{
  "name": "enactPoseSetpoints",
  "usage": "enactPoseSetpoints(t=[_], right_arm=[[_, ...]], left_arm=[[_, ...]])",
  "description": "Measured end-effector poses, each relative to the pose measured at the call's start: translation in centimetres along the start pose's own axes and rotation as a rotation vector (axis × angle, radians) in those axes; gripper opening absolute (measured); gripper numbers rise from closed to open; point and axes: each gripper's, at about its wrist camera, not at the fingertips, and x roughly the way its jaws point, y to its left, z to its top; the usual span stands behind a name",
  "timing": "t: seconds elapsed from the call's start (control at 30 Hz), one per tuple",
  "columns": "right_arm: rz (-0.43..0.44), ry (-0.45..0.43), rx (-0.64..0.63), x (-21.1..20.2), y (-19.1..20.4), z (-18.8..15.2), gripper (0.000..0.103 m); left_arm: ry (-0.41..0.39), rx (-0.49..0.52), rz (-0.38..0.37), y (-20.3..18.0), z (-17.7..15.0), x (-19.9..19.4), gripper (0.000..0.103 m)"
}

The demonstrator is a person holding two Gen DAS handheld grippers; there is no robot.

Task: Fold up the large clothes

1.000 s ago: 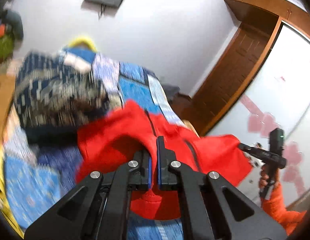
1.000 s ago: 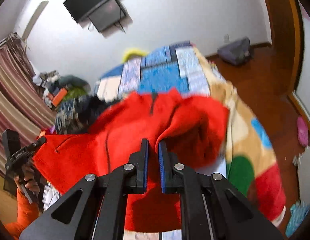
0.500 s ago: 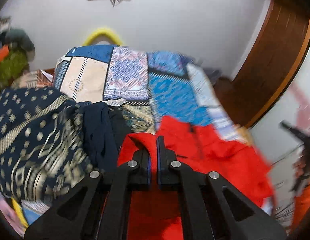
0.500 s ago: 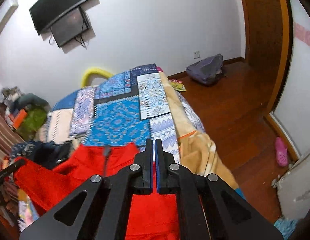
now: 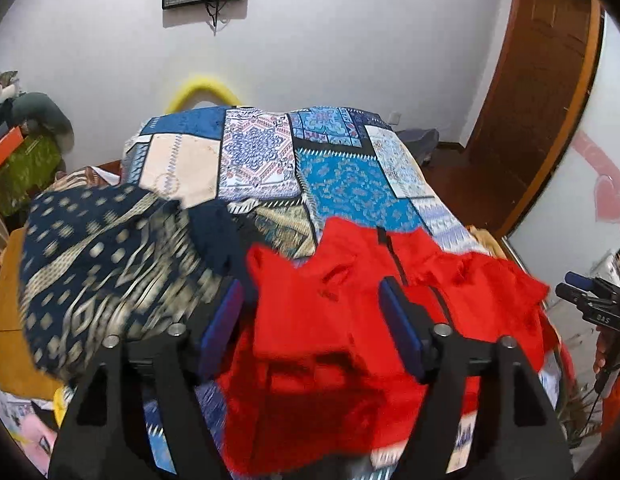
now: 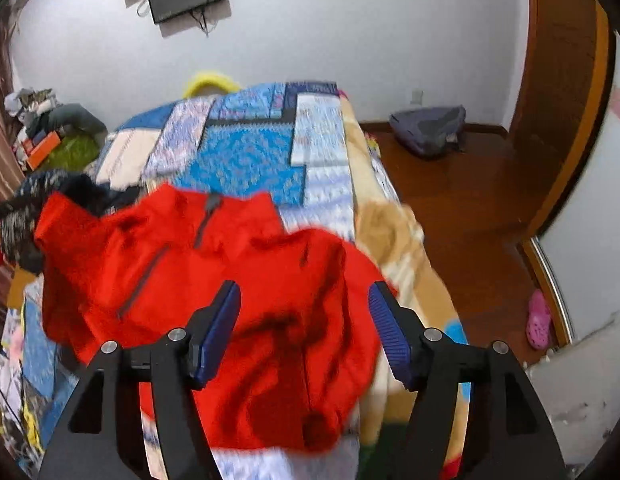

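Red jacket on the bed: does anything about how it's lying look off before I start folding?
Yes. The red jacket lies rumpled rather than flat, its near part bunched into folds, and its right side reaches the bed's edge over the tan blanket. A dark patterned garment is heaped against its left side. Both hand-held grippers are open, holding nothing.

Left gripper (image 5: pixel 310 320) spread wide over red jacket (image 5: pixel 349 340) on patchwork bedspread (image 5: pixel 341 184); navy patterned garment (image 5: pixel 102 264) at 9 o'clock; right gripper (image 5: pixel 589 304) at 3 o'clock.
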Motion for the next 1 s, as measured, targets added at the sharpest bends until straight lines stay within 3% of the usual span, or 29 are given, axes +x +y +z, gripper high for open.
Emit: enactPoseSetpoints(t=[0.17,0.37,0.47,0.53,0.63,0.73,0.8,0.9,1.0], right_arm=[[0.069,0.094,0.098,-0.5,-1.1,-4.0,0.063],[0.144,0.231,0.253,2.1,-2.1,-7.5,0.063],[0.153,0.208,0.300,2.7,-1.7,-7.6,0.063],[0.197,0.189,0.317,3.0,-1.4,-6.9,0.063],[0.192,0.193,0.347,4.5,-0.9,-6.1,0.064],[0.169,0.173,0.366,5.5,-0.6,-5.8,0.056],[0.172,0.168,0.373,5.8,-0.6,-5.7,0.028],[0.207,0.156,0.398,5.2,-0.8,-5.7,0.015],[0.210,0.115,0.357,2.8,-0.4,-5.4,0.009]], left_arm=[[0.007,-0.085,0.017,3.0,-5.6,-2.9,0.087],[0.185,-0.259,-0.025,7.4,-13.9,0.7,0.087],[0.242,-0.344,-0.081,8.6,-16.4,3.3,0.086],[0.266,-0.367,-0.130,8.7,-17.1,5.1,0.086],[0.285,-0.411,-0.178,8.7,-17.3,7.4,0.083],[0.251,-0.467,-0.252,8.7,-17.0,8.8,0.060],[0.207,-0.432,-0.277,7.9,-16.2,9.0,0.030],[0.182,-0.368,-0.266,6.5,-15.4,8.0,0.019],[0.144,-0.273,-0.266,4.9,-14.6,5.3,0.016]])
